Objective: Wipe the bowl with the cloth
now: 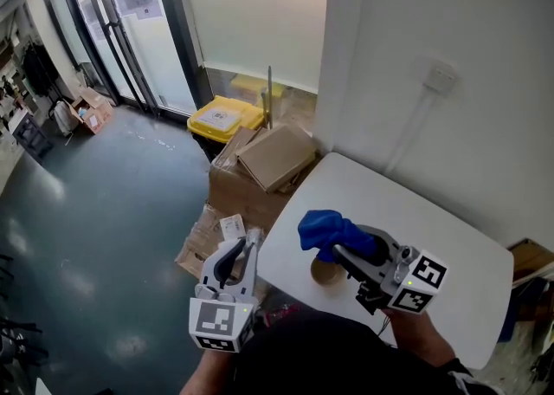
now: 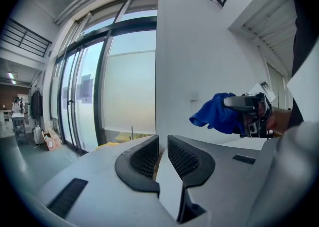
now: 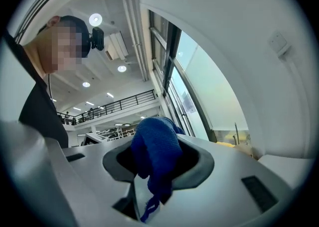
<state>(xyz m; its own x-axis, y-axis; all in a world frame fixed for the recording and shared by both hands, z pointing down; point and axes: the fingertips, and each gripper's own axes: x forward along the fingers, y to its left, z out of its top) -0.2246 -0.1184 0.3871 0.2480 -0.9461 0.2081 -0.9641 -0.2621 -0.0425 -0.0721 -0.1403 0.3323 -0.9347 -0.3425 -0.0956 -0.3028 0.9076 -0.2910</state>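
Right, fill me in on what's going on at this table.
A person works two handheld grippers at a white table. The right gripper is shut on a blue cloth, holding it bunched over a small brown bowl near the table's front edge. Whether the cloth touches the bowl isn't clear. The left gripper hangs beyond the table's edge, jaws slightly apart with nothing between them, away from the bowl.
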